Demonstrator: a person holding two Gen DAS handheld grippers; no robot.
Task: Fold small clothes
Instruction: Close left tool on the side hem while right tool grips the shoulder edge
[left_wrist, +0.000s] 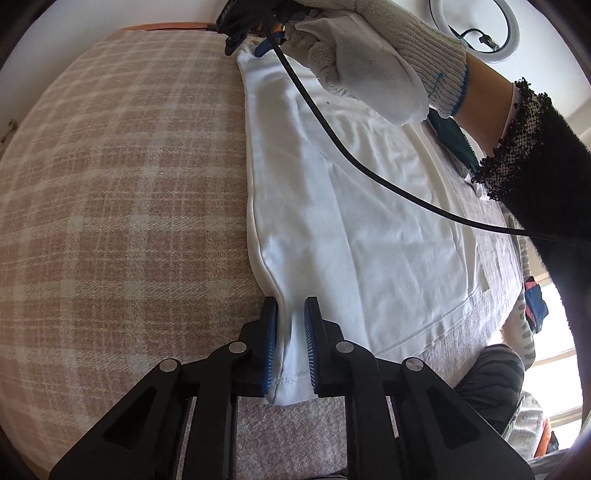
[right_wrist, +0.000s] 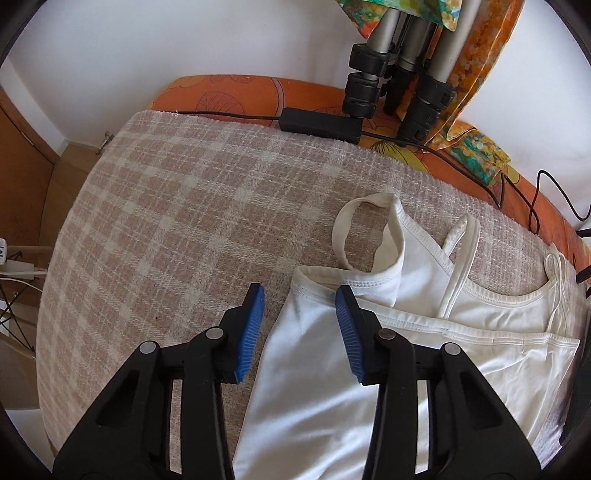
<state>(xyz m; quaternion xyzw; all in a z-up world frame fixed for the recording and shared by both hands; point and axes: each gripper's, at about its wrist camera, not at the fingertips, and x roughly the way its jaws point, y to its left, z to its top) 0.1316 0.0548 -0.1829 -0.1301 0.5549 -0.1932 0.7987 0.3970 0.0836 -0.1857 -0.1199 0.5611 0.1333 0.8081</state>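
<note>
A white strappy top (left_wrist: 369, 229) lies flat on the checked blanket (left_wrist: 122, 192). My left gripper (left_wrist: 291, 303) is shut on its near hem corner, with the fabric pinched between the blue pads. At the far end a gloved hand (left_wrist: 376, 62) holds my right gripper (left_wrist: 263, 46) over the top's other end. In the right wrist view the right gripper (right_wrist: 300, 290) stands open astride the top's (right_wrist: 314, 369) folded upper corner. The left pad is clear of the cloth. The straps (right_wrist: 345, 229) lie just beyond. A cream layer with thin straps (right_wrist: 517, 306) lies under it to the right.
Tripod legs (right_wrist: 399, 85), a black power adapter (right_wrist: 319, 125) and cables (right_wrist: 546, 199) sit on the orange patterned sheet (right_wrist: 229, 90) past the blanket's far edge. A black cable (left_wrist: 369, 166) crosses over the top. Bare blanket (right_wrist: 166, 206) spreads left of the garment.
</note>
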